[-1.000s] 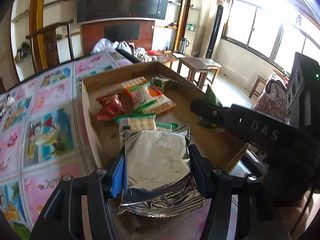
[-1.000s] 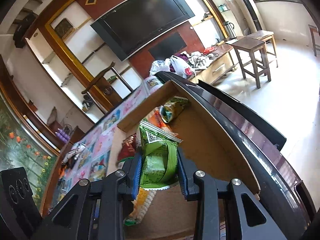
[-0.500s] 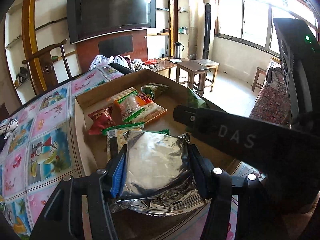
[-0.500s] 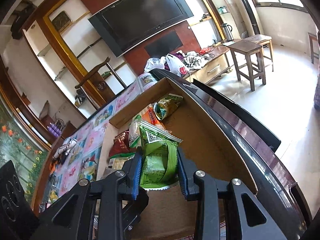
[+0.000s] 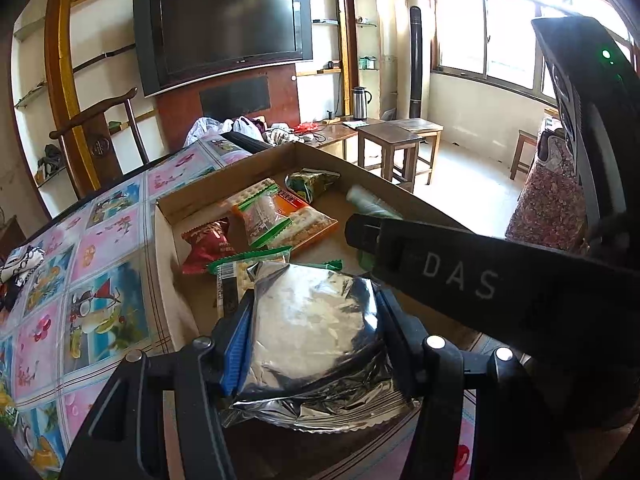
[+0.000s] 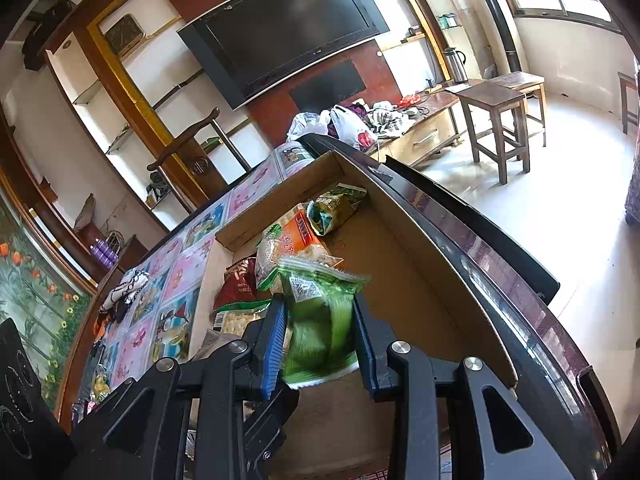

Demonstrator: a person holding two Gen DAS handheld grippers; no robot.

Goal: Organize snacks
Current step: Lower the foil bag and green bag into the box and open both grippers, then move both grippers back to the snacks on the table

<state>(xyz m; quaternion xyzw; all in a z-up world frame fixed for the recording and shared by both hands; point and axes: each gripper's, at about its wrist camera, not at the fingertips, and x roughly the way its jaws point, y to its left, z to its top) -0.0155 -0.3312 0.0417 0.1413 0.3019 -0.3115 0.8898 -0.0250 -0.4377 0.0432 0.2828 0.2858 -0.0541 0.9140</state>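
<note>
silver foil packet [image 5: 312, 320] clamped in left tool [image 5: 312, 322], green snack packet [image 6: 320, 320] clamped in right tool [image 6: 320, 334], cardboard box [image 5: 240, 176] below

"DAS" on right gripper [image 5: 460, 276] arm

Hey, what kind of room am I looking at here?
Most likely a home living room: a large black flat-screen television on the wall, a dark wooden armchair, and a table with a colourful pictured tablecloth holding a shallow cardboard box of snacks.
</note>
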